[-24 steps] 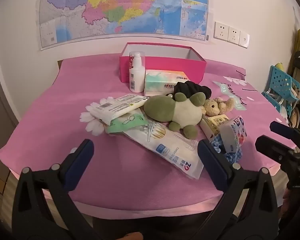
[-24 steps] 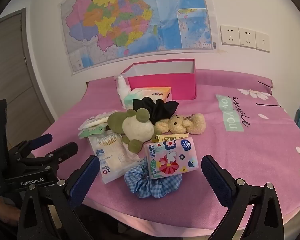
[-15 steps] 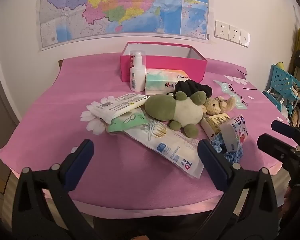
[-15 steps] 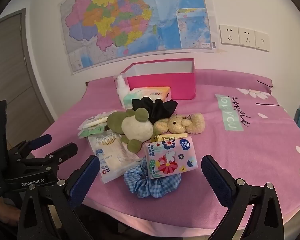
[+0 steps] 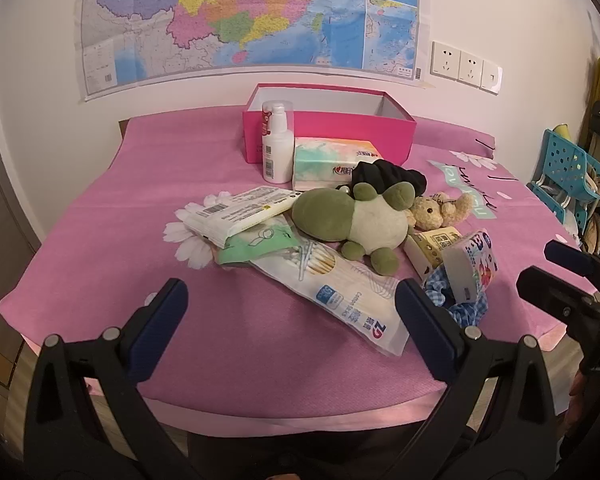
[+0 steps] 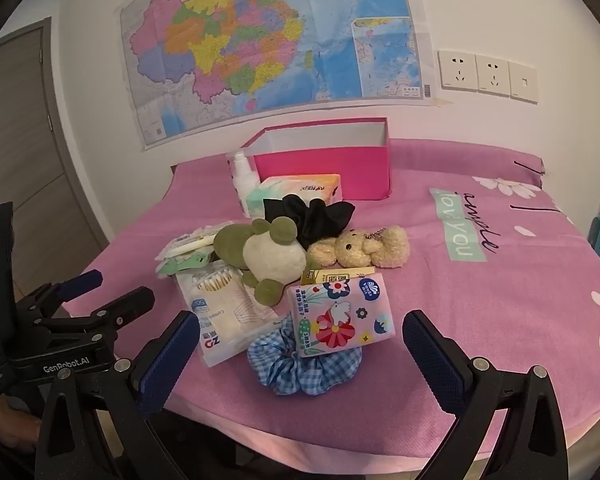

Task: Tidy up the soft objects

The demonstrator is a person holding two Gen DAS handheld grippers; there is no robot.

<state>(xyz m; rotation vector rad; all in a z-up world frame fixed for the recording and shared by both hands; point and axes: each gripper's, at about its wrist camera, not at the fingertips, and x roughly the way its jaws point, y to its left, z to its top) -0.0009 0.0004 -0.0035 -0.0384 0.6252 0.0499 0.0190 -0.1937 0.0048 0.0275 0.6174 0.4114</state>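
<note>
Both grippers, left gripper [image 5: 288, 308] and right gripper [image 6: 300, 340], are hanging spread wide and empty at the table's near edge, facing the piled green plush [image 6: 266, 254], presumably lining up a first pick toward the pink box [image 6: 324, 160].

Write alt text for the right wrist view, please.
The open right gripper hovers over a pile on a pink table: blue checked scrunchie, floral tissue pack, green plush frog, teddy bear. A pink box stands behind.
</note>
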